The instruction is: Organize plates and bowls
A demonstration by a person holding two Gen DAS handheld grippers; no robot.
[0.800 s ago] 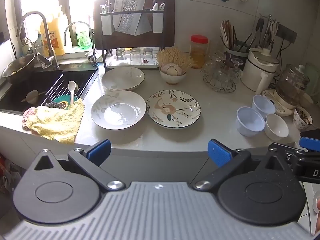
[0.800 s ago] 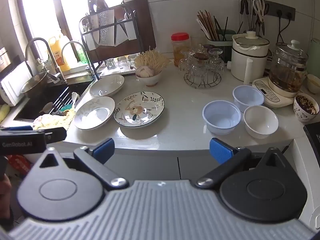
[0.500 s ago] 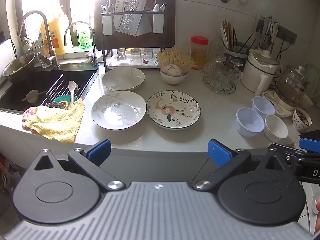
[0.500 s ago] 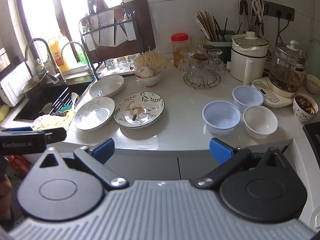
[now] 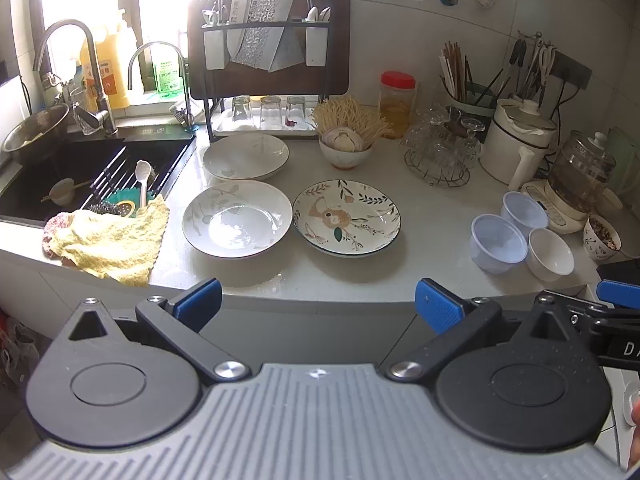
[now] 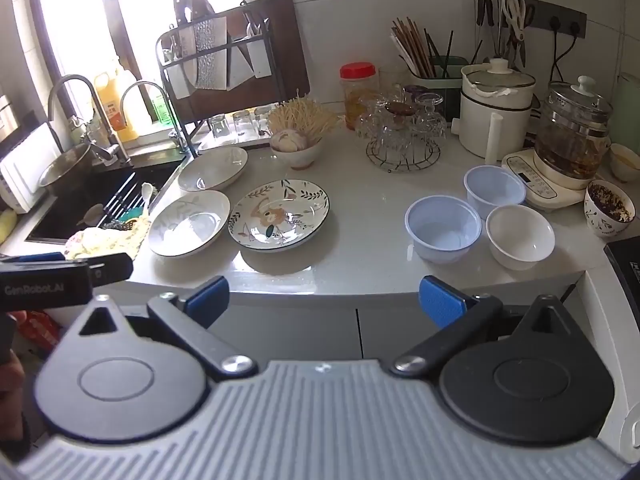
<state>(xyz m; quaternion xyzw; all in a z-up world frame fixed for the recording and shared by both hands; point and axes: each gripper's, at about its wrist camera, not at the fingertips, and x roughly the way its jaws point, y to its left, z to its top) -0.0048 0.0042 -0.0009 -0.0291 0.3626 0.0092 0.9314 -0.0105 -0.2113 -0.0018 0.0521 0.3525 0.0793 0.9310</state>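
Observation:
Three plates lie on the white counter (image 5: pixel 420 248): a white one at the back (image 5: pixel 245 156), a white one in front (image 5: pixel 237 219) and a flower-patterned one (image 5: pixel 346 217) beside it. To the right stand two pale blue bowls (image 5: pixel 498 243) (image 5: pixel 524 210) and a white bowl (image 5: pixel 551 254). The patterned plate (image 6: pixel 279 214) and the bowls (image 6: pixel 442 227) (image 6: pixel 520 237) also show in the right wrist view. My left gripper (image 5: pixel 318 300) is open and empty, held in front of the counter edge. My right gripper (image 6: pixel 324 298) is open and empty, also short of the edge.
A sink (image 5: pixel 92 172) with a yellow cloth (image 5: pixel 108 240) lies at the left. A dish rack (image 5: pixel 268 64), a bowl of garlic and noodles (image 5: pixel 346 144), a glass stand (image 5: pixel 440 148), a cooker (image 5: pixel 520 140) and a kettle (image 5: pixel 580 176) line the back.
Both grippers have drawn back and lifted very slightly, so the counter looks a little farther away. Nothing on the counter has moved.

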